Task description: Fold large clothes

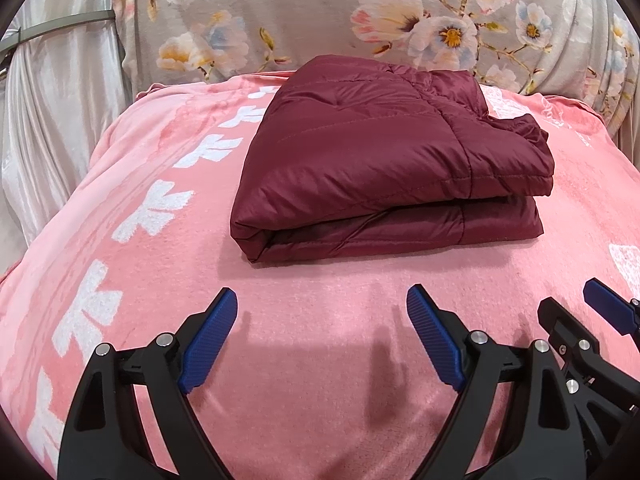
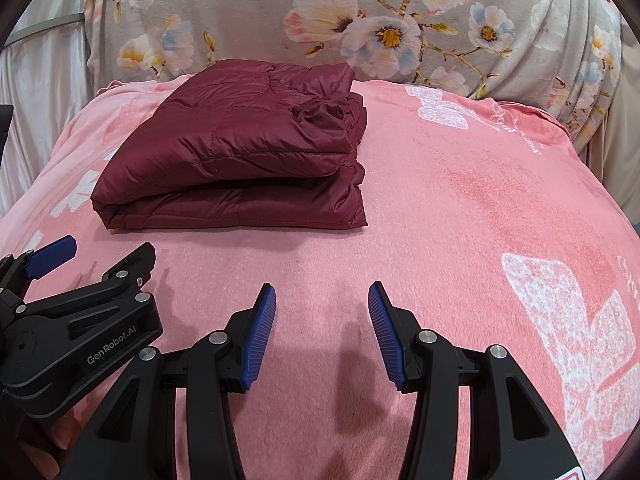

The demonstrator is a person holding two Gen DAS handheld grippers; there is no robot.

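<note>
A dark red quilted jacket (image 1: 384, 160) lies folded into a thick rectangle on the pink blanket (image 1: 304, 288); it also shows in the right wrist view (image 2: 240, 148), up and to the left. My left gripper (image 1: 322, 304) is open and empty, hovering over the blanket just in front of the jacket. My right gripper (image 2: 322, 300) is open and empty, also in front of the jacket and to its right. The right gripper shows at the left view's right edge (image 1: 600, 316), and the left gripper shows at the right view's left edge (image 2: 92, 260).
The pink blanket (image 2: 460, 200) with white prints covers the whole surface. Behind it a grey floral cloth (image 1: 320, 12) hangs upright. A shiny pale curtain (image 1: 52, 112) hangs at the far left.
</note>
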